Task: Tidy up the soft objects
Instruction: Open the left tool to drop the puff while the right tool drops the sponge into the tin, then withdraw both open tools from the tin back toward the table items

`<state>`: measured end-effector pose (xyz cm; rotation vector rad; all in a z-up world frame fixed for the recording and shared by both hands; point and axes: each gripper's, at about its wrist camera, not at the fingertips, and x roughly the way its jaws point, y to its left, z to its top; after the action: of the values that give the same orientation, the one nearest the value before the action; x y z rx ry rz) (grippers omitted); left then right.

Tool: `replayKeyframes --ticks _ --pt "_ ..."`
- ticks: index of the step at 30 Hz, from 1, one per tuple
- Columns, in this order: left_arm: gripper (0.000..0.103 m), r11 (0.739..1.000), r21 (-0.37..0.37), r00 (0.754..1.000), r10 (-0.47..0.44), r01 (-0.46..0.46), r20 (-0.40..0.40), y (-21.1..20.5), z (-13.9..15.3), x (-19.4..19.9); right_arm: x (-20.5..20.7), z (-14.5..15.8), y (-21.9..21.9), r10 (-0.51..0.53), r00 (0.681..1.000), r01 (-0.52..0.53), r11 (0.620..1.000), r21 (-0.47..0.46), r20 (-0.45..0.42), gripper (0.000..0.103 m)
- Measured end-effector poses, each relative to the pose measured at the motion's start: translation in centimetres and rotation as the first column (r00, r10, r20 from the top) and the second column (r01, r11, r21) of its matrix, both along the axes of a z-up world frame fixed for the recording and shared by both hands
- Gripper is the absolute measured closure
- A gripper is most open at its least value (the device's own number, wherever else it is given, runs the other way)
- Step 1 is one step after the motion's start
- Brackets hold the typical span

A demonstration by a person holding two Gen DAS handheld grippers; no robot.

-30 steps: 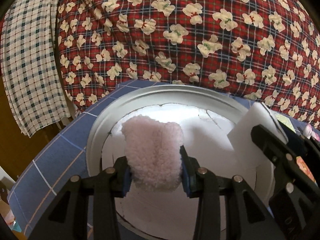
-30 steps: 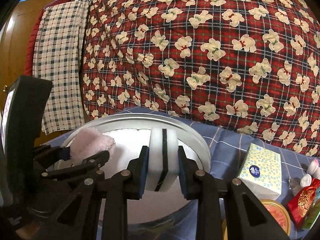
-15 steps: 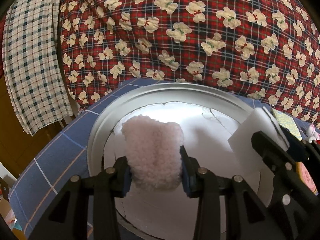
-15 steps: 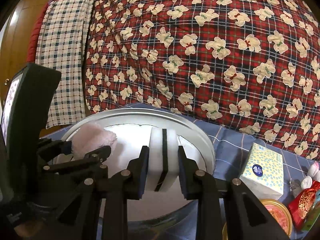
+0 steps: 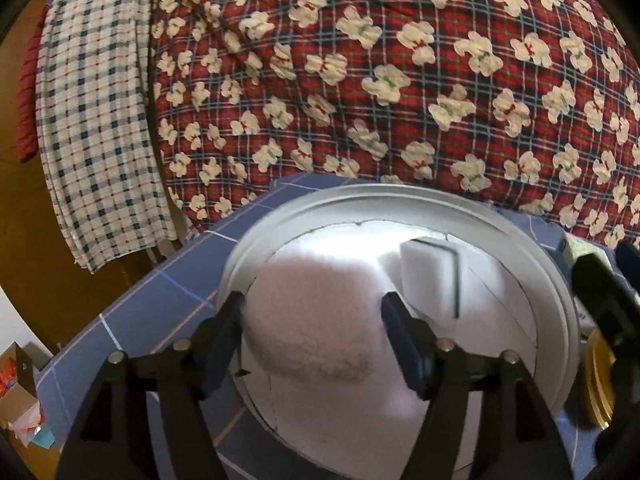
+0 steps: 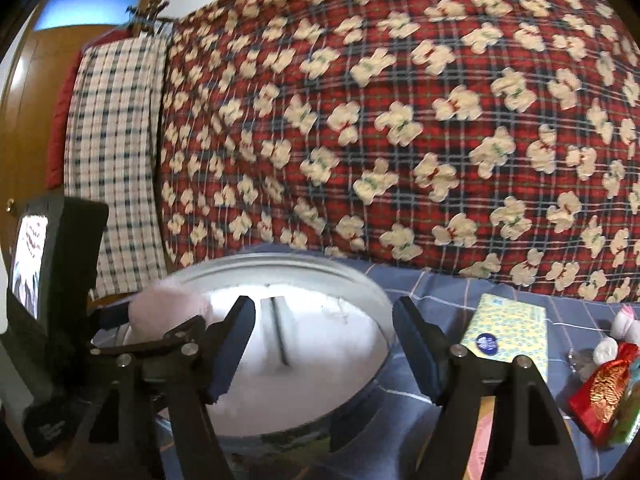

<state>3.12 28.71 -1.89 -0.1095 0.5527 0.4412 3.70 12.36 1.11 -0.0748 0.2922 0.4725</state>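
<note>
Both grippers over the round white metal basin point(image 5: 400, 204) on the blue checked bench point(image 5: 160, 308). Left gripper point(image 5: 312, 320): jaws opening, fluffy pink plush pad point(image 5: 312, 312) between them; left pad looks at its edge, right pad just clear. Plush sits on the basin's white liner, long axis roughly across the jaws, rounded end toward the camera. Right gripper point(image 6: 324, 332): jaws opening, pads clear of the white sponge with a dark middle layer point(image 6: 276, 332). Sponge stands on edge in the basin, just right of the plush; dark stripe runs away from the camera. Red plaid bear-print quilt point(image 5: 400, 80) behind. Yellow tissue pack point(image 6: 504, 332) right of the basin.
</note>
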Motion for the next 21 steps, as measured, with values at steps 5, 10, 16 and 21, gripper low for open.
replayKeyframes --ticks 5,10,16,21 --pt "0.019 1.0 0.015 1.0 0.011 -0.011 0.029 -0.4 0.3 -0.8 -0.6 0.3 -0.4 -0.028 0.999 0.028 1.0 0.0 0.044 0.029" --pt "0.013 1.0 0.008 0.999 0.013 -0.013 0.031 -0.7 0.3 -1.0 -0.8 0.4 -0.8 -0.042 0.997 0.041 0.999 0.008 0.068 0.029" --pt "0.012 1.0 -0.003 0.999 0.014 -0.014 0.037 -1.2 0.3 -1.5 -1.1 0.5 -1.3 -0.055 0.994 0.054 0.998 0.01 0.091 0.029" --pt "0.012 1.0 0.007 0.999 0.005 -0.005 0.037 -1.6 0.3 -1.6 -1.4 0.5 -1.5 -0.058 0.992 0.058 0.998 0.0 0.11 0.029"
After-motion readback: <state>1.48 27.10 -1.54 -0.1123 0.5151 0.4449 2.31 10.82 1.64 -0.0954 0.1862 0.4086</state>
